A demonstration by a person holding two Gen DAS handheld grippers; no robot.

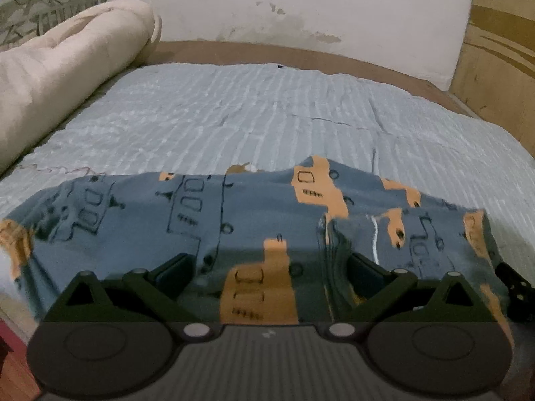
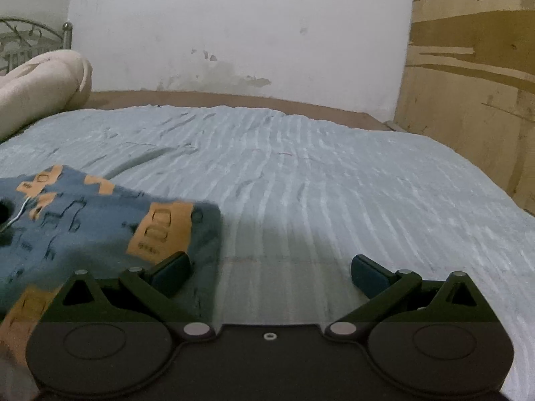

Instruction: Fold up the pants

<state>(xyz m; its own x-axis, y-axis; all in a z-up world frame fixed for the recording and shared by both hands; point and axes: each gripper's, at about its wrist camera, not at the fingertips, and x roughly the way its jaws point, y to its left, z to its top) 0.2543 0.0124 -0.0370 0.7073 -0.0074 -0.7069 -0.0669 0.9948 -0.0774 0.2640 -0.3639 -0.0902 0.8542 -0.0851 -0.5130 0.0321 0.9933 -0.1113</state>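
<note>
The pants (image 1: pixel 234 220) are blue-grey with orange and black printed shapes. They lie spread across the near part of the bed. My left gripper (image 1: pixel 271 270) is open, low over the pants, with cloth lying between its fingers. In the right wrist view the pants (image 2: pixel 83 220) lie at the left. My right gripper (image 2: pixel 271 270) is open and empty over the bare bedspread, its left finger (image 2: pixel 172 272) at the pants' right edge.
The bed has a ribbed light-blue bedspread (image 2: pixel 334 173). A rolled cream blanket (image 1: pixel 60 77) lies along the left side by a metal headboard (image 1: pixel 36 3). A white wall (image 2: pixel 234 33) is behind and a wooden panel (image 2: pixel 468 83) stands at the right.
</note>
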